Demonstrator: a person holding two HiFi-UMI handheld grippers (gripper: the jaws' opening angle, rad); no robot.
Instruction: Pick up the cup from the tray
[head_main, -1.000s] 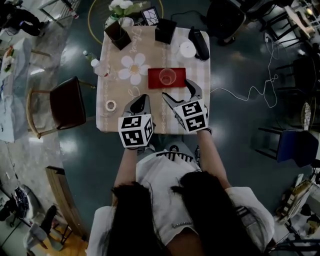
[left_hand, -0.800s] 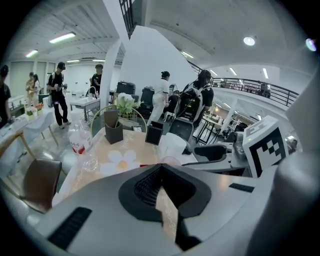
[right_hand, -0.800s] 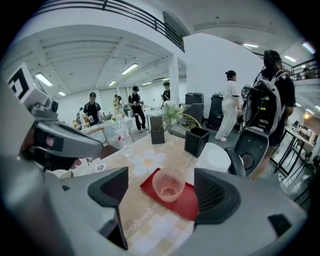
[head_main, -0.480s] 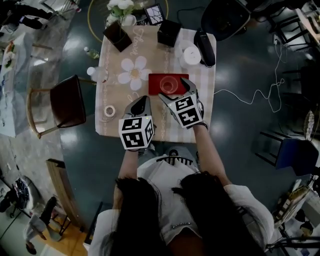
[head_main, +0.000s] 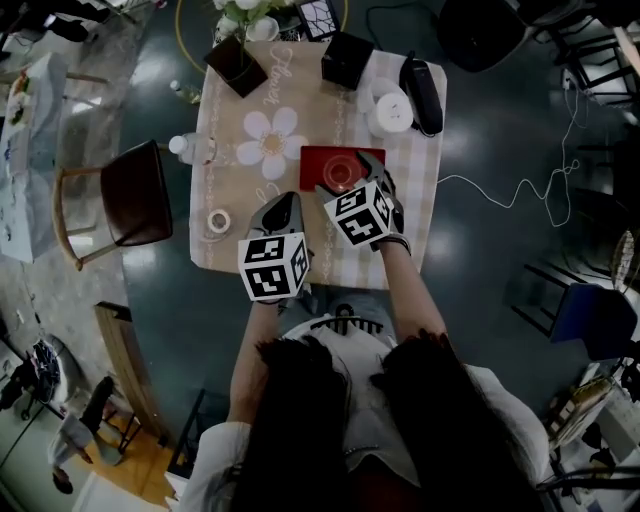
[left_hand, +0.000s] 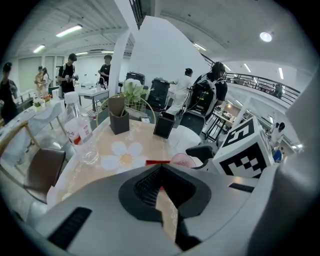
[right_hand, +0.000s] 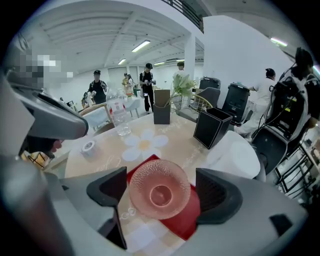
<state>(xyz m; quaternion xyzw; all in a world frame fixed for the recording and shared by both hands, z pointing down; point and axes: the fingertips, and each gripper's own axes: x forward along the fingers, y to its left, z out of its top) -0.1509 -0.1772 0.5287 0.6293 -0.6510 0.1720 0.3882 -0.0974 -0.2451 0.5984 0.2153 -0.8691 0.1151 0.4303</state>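
Note:
A pink textured glass cup (right_hand: 160, 195) stands on a red tray (right_hand: 185, 222) on the table; in the head view the cup (head_main: 341, 172) and tray (head_main: 318, 160) lie just beyond the right marker cube. My right gripper (right_hand: 161, 190) has one jaw on each side of the cup; its jaws are opening and a gap shows on both sides, so nothing is gripped. The same gripper (head_main: 349, 177) reaches over the tray's near edge. Left of it my left gripper (head_main: 282, 203) hovers above the table's front, its jaws (left_hand: 161, 186) together with nothing in them.
Two black boxes (head_main: 237, 62) (head_main: 347, 58), a white round lid (head_main: 390, 108) and a black device (head_main: 425, 82) line the table's far side. A bottle (head_main: 190, 148) and tape roll (head_main: 219, 220) sit on its left side. A chair (head_main: 135, 195) stands left; a cable (head_main: 500, 195) lies right.
My right gripper has moved forward over the tray's near edge until its jaws flank the cup. The left gripper has stayed in place.

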